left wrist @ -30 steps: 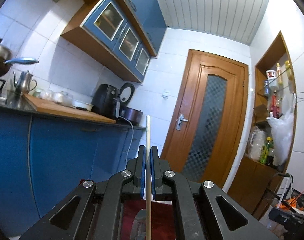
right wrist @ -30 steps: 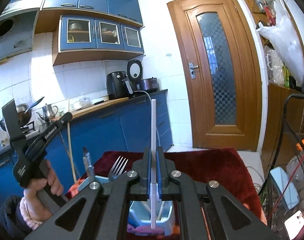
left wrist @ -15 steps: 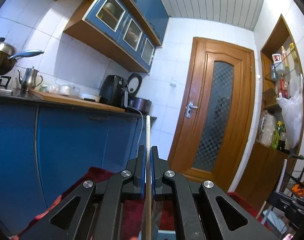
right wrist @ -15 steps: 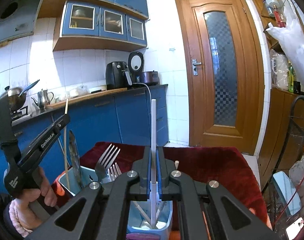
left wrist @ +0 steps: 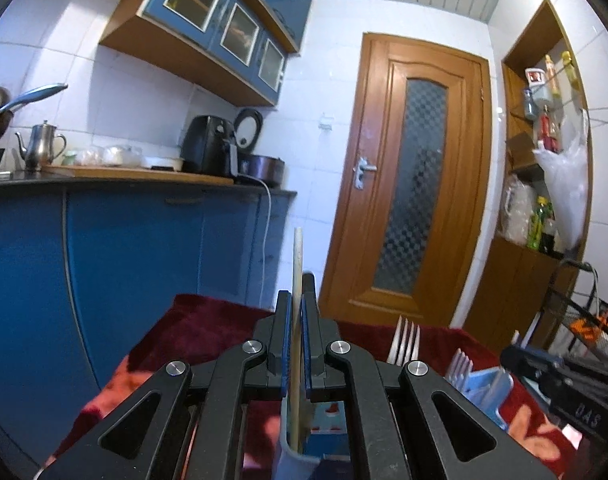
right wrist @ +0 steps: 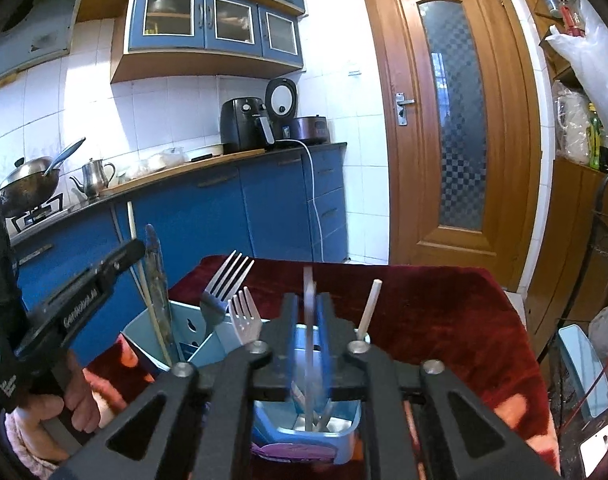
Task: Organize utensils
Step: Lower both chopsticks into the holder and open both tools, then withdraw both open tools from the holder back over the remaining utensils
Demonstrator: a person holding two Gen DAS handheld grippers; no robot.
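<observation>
1. The left gripper (left wrist: pixel 296 344) is clamped on a wooden chopstick (left wrist: pixel 297 280), whose lower end reaches into the blue utensil holder (right wrist: pixel 192 330).
2. The right gripper (right wrist: pixel 308 340) has its jaws opening around a blurred white straw (right wrist: pixel 309 312), standing in the holder's nearest compartment.
3. Two forks (right wrist: pixel 224 284) stand in the holder, on the red-clothed table (right wrist: pixel 444 300).

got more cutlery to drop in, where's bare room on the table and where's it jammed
Bare red cloth runs beyond the blue holder toward the door. Crowded: the holder's left side, with forks, a chopstick and the left tool.
</observation>
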